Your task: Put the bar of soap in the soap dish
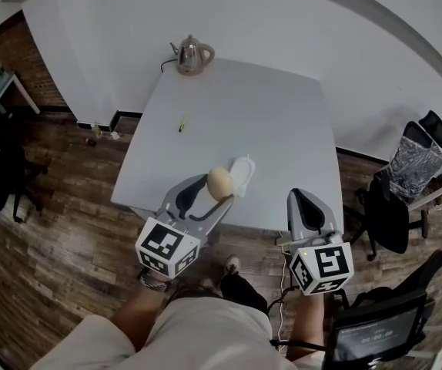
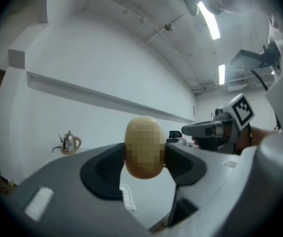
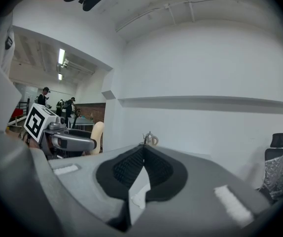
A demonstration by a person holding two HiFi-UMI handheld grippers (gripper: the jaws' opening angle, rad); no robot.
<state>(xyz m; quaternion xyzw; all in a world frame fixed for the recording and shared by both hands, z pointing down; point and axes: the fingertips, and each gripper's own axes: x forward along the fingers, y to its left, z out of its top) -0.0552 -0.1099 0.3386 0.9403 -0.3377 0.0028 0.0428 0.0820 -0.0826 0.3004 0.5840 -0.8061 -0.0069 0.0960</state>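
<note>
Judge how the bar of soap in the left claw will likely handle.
The bar of soap looks smooth and rounded, so it may slip from the left claw if squeezed off-centre. Its egg-like shape could roll once in the soap dish. It holds its outline between the jaws, so probably stiff.

White table (image 1: 267, 129) with kettle (image 1: 193, 55), soap dish (image 1: 246, 169)
</note>
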